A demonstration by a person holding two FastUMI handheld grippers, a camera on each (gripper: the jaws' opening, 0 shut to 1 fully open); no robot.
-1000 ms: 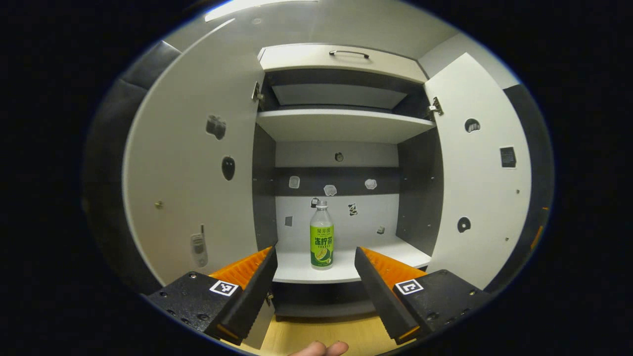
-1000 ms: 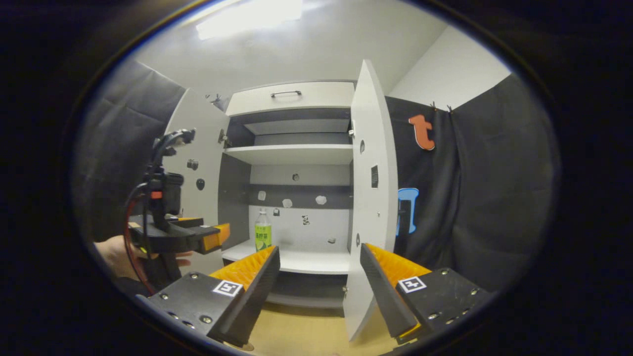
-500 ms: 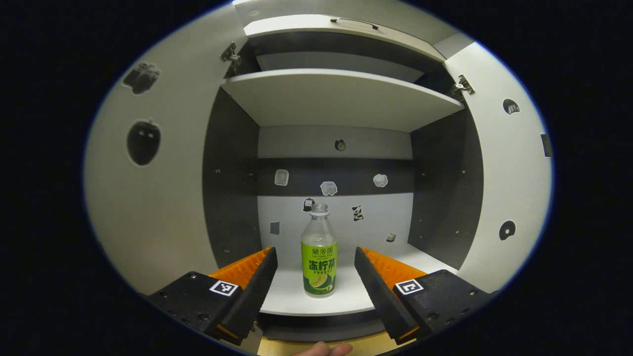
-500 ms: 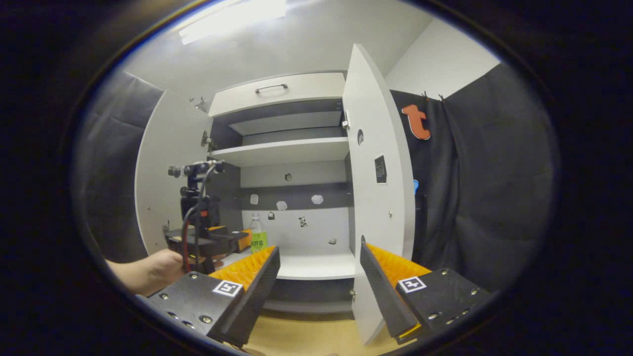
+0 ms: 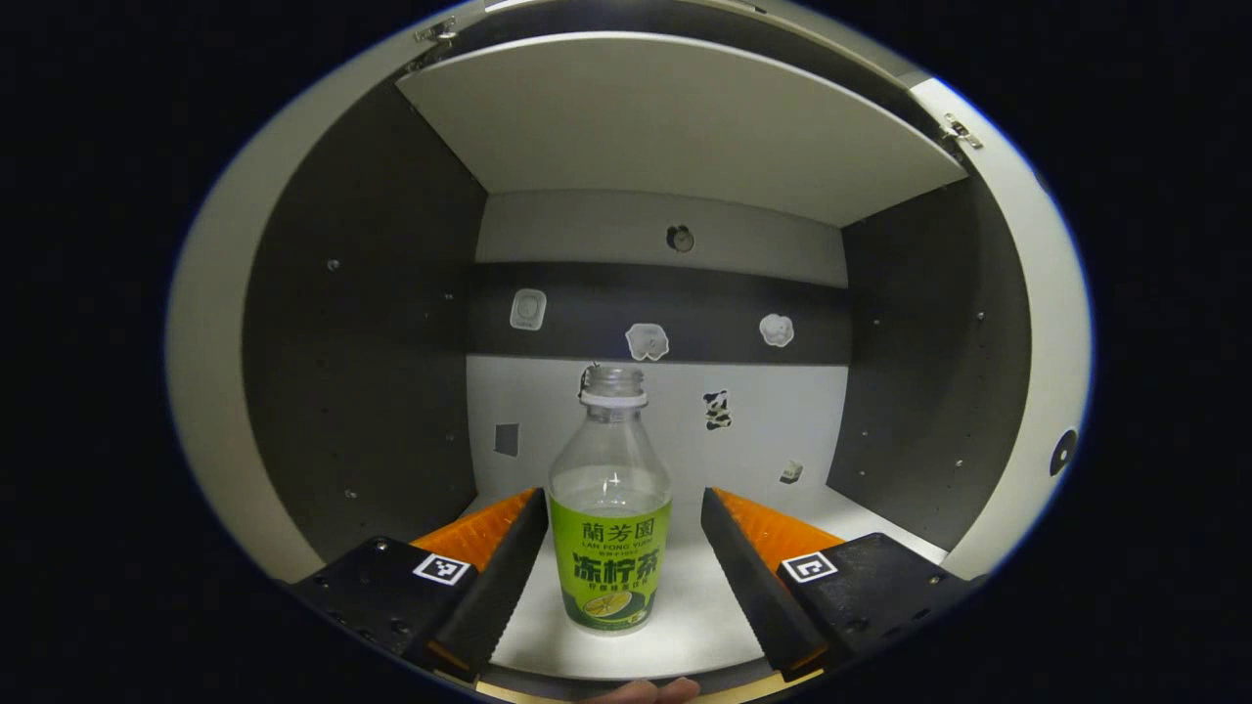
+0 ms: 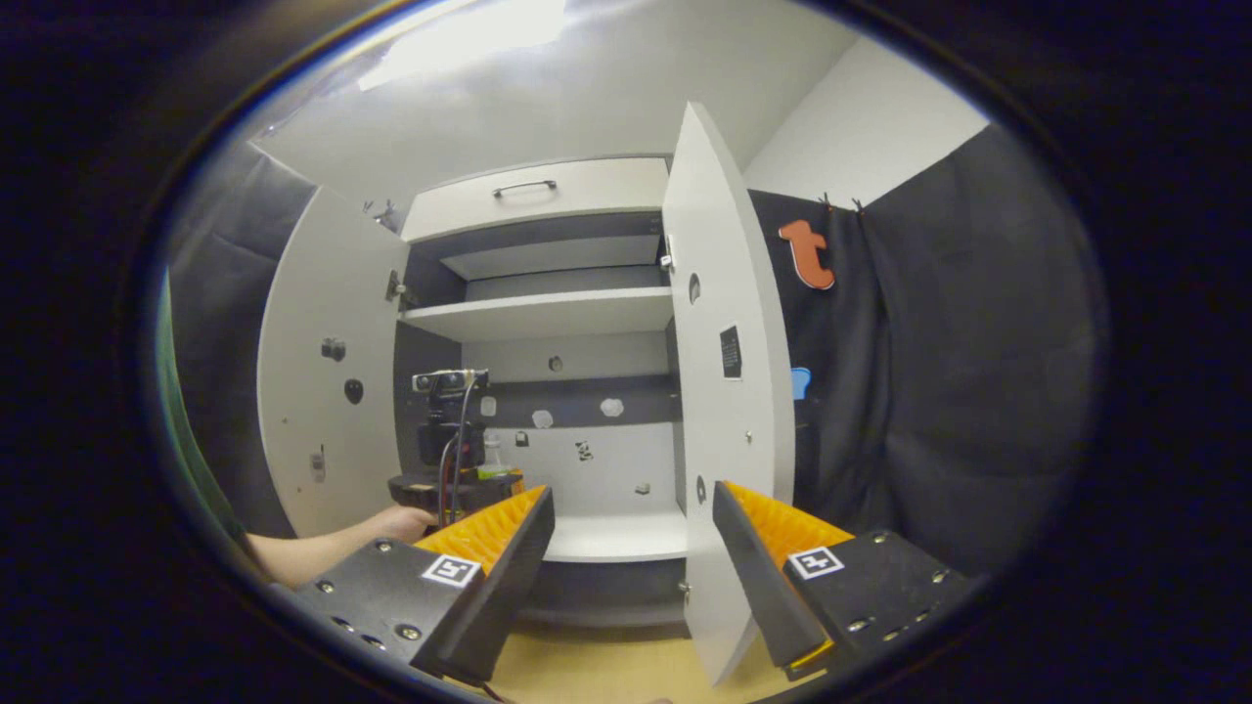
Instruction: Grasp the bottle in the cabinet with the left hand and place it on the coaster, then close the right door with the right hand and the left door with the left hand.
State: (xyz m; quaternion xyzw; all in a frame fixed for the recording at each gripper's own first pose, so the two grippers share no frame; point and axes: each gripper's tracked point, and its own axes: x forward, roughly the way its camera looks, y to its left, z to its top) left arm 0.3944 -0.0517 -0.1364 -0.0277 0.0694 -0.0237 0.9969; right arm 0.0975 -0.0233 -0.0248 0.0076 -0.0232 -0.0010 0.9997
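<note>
Cabinet (image 6: 548,191) of white and dark grey panels stands with both doors swung out: the white left door (image 6: 328,293) carries small stickers, and the white right door (image 6: 729,430) shows edge-on in the right gripper view. Inside, a white upper shelf (image 5: 675,127) roofs the lower compartment, whose dark grey side walls flank a back panel dotted with small pale stickers. The white lower shelf (image 5: 685,606) carries the clear plastic bottle with a green label (image 5: 609,518), upright and uncapped, near the shelf's front edge.

The left gripper (image 5: 621,562) reaches into that compartment with its jaws wide apart, one on each side of the bottle, and a gap shows between each jaw and the bottle, so nothing is gripped. In the right gripper view that same gripper sits at the shelf's left end, held by a hand (image 6: 406,523) on a bare forearm, and the bottle is mostly hidden behind it.

The right gripper (image 6: 631,548) hangs in front of the cabinet, above a light wooden surface (image 6: 606,665), jaws spread wide and holding nothing, with the right door's lower edge between them.
</note>
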